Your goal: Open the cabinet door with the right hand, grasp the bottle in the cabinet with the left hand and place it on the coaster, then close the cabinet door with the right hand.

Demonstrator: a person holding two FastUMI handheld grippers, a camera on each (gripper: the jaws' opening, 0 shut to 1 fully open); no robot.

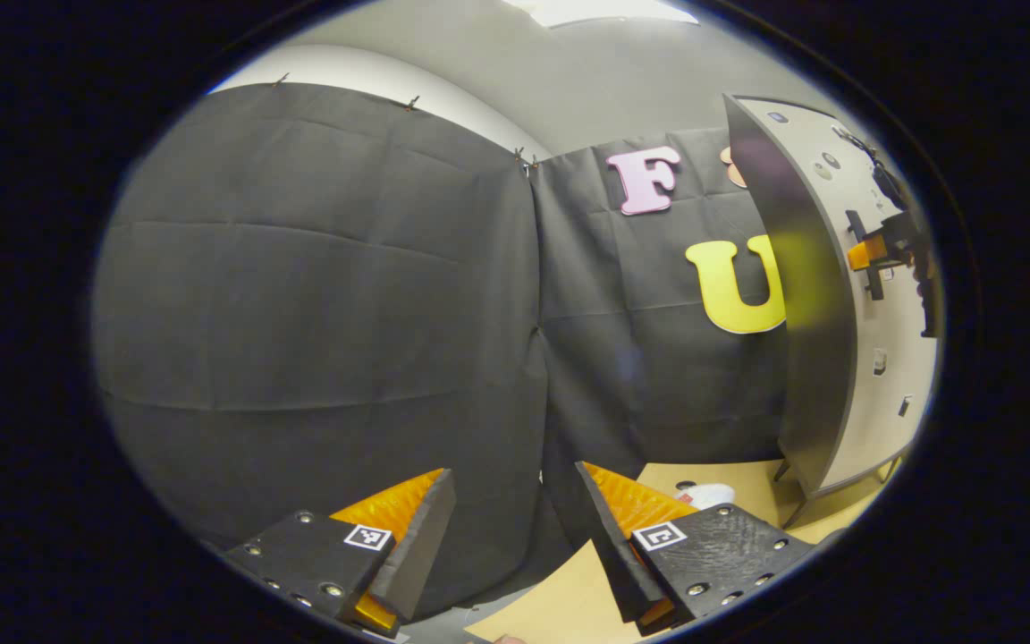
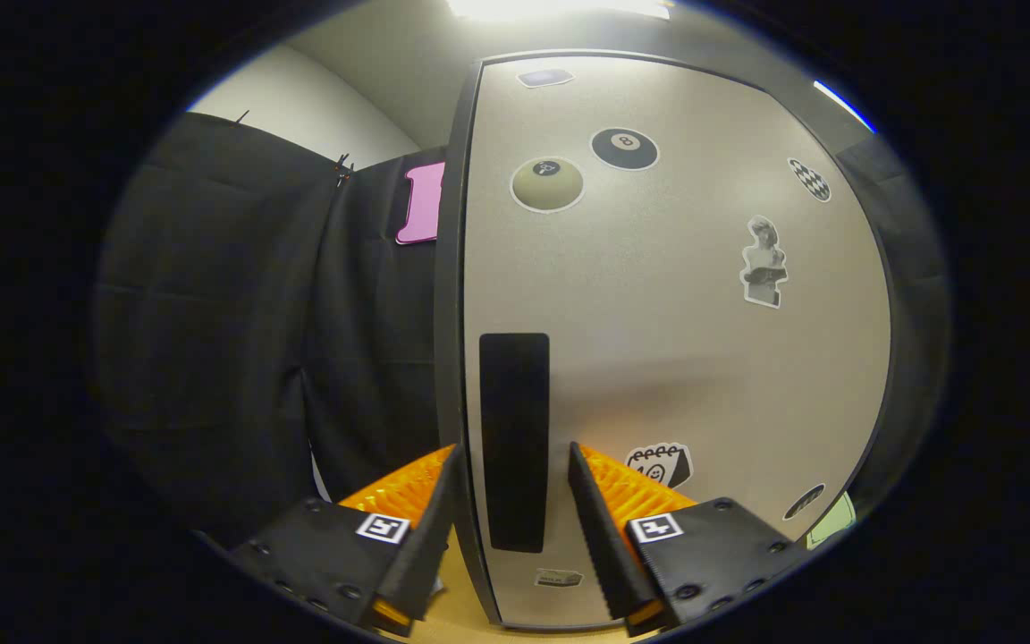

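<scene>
The cabinet [image 1: 801,295] stands on thin legs at the right of the left gripper view, its dark side toward me. Its pale door [image 2: 676,340] carries several stickers, and the inside is hidden behind it. A black upright handle [image 2: 515,402] sits near the door's left edge. My right gripper [image 2: 513,454] is open with one finger on each side of the handle, a gap showing on both sides. It also appears far off at the door front as the right gripper [image 1: 877,255]. My left gripper [image 1: 515,471] hangs open, holding nothing, facing the black cloth wall.
A tan table [image 1: 569,599] lies under the cabinet. A small white round thing [image 1: 704,493] rests on the table near the cabinet's front leg; I cannot tell what it is. Black cloth closes off the left and back.
</scene>
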